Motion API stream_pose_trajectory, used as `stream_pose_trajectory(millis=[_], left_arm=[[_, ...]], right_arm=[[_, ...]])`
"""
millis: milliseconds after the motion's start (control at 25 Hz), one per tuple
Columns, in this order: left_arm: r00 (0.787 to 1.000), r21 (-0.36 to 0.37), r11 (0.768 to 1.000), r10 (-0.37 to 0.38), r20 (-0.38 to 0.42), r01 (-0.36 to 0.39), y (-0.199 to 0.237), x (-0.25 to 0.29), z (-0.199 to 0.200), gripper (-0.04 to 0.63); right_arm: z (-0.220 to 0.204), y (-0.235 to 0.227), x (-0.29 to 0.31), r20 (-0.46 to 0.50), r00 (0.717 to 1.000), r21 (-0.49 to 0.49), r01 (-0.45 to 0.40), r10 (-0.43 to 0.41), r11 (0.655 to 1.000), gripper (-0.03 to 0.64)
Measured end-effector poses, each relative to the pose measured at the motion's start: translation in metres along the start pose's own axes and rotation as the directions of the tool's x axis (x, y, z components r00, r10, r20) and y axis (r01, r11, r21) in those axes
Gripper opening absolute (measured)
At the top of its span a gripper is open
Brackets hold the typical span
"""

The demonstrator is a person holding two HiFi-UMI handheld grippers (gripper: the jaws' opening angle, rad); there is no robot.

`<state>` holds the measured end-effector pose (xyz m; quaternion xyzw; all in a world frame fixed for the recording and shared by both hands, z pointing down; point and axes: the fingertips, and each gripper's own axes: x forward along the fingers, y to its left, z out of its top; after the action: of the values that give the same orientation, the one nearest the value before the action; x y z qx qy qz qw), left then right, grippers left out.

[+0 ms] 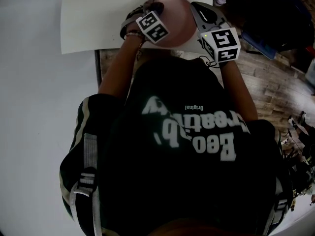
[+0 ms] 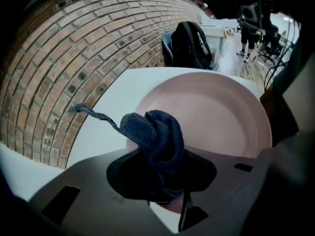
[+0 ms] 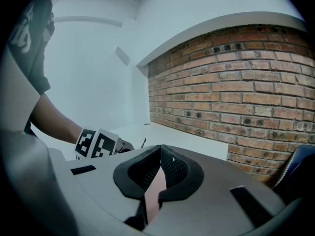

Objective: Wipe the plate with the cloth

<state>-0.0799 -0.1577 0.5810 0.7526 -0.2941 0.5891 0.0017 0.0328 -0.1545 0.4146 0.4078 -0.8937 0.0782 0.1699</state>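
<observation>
A pink plate (image 1: 174, 23) is held over the white table (image 1: 93, 18); in the left gripper view the plate (image 2: 211, 114) fills the middle. My left gripper (image 2: 160, 168) is shut on a bunched dark blue cloth (image 2: 155, 134) that rests at the plate's near rim, a loose strand trailing left. In the head view the left gripper (image 1: 150, 14) sits at the plate's left side. My right gripper (image 3: 156, 181) is shut on the plate's edge (image 3: 153, 198), seen edge-on as a pink strip between the pads; in the head view the right gripper (image 1: 204, 18) is at the plate's right side.
A brick wall (image 2: 74, 53) runs behind the table. A black backpack (image 2: 189, 45) on a chair stands past the table's far end. Wooden floor (image 1: 275, 82) lies to the right, with people standing far off (image 2: 256, 31). The person's own dark shirt (image 1: 187, 146) hides the near area.
</observation>
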Motion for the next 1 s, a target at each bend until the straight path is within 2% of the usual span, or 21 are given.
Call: stream_pose_trajectory(millis=[520,1000], left_arm=[[0.999,0.005,0.999,-0.040,-0.011,0.041,-0.035,-0.020,-0.018,0.137],[0.989,0.047,0.991,-0.132,0.071,0.129,-0.083,-0.035,-0.012,0.137]], right_arm=[[-0.002,0.002,-0.003,0.007,1.000,0.001,-0.010,0.010,1.000,-0.003],[-0.003,0.005,-0.006,0.010,1.000,0.009,-0.016,0.016,1.000,-0.003]])
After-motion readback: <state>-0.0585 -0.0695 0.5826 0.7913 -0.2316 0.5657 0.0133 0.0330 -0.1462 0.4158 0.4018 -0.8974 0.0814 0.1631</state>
